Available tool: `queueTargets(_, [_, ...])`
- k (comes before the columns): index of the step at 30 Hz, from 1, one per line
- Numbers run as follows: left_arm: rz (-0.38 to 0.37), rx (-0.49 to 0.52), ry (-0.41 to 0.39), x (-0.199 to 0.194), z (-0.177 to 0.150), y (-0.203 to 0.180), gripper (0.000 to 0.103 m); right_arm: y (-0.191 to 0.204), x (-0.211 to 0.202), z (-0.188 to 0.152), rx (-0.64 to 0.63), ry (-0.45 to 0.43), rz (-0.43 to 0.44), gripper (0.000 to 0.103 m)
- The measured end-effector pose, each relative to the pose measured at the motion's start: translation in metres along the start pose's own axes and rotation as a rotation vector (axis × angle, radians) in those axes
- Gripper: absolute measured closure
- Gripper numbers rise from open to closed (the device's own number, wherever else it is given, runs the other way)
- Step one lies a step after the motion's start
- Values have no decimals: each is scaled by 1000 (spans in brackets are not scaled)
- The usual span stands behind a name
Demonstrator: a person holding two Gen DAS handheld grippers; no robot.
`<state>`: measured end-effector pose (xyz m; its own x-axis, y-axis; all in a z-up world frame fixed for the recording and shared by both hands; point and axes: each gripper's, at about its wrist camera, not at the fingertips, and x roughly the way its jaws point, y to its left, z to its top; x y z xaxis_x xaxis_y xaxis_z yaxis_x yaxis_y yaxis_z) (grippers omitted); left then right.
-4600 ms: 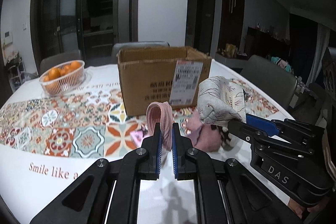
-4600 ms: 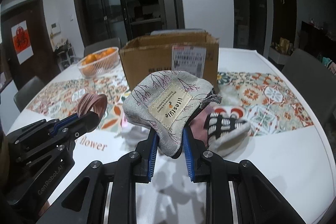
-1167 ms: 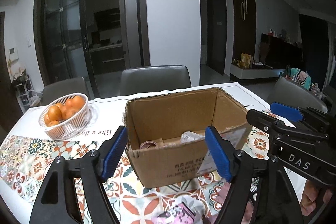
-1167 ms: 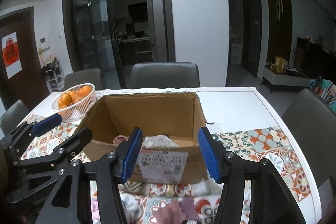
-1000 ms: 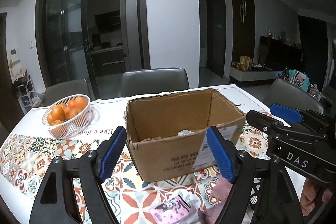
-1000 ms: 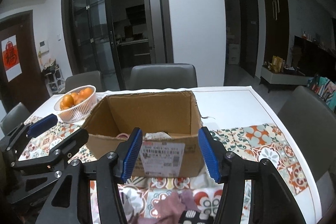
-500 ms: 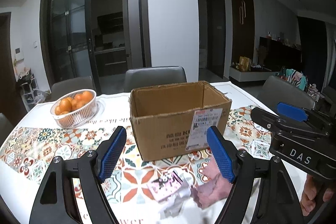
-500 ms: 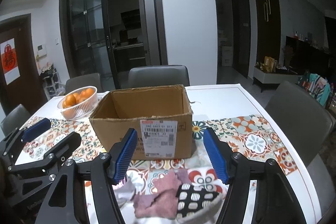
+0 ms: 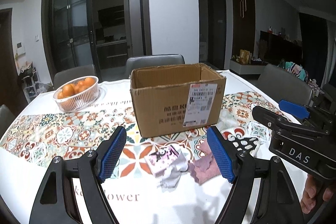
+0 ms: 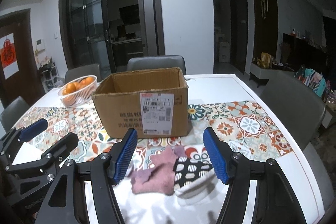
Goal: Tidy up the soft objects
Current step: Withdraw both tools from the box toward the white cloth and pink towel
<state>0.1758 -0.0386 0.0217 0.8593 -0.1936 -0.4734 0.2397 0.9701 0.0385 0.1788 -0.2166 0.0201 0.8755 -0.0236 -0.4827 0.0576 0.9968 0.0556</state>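
Both grippers had pulled back from above the cardboard box toward the near edge of the tabletop; its inside, visible a second earlier, was now hidden behind the front wall. Left gripper: fingers wide apart, nothing between them. Right gripper: fingers had just opened a little further, also empty. The pink cloth and the black-and-white spotted sock lay touching, lower centre of the right wrist view, just short of the right fingers. A small pink packet on white fabric lay lower centre in the left view. Box stood mid-frame behind them; a basket of oranges sat at upper left. Judgement: two items already delivered, the hands were returning for the loose pieces; several remained to pick.
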Motion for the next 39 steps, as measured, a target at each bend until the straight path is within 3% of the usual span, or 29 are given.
queueTargets(9, [19, 30, 36, -2, -31, -7, 24, 4, -2, -28, -52, 30, -13, 36])
queueTargets(27, [8, 50, 143, 8, -86, 12, 24, 29, 16, -76, -37, 163, 92, 36])
queueTargets(39, [-10, 72, 179, 32, -98, 19, 25, 38, 49, -94, -32, 248, 127, 37])
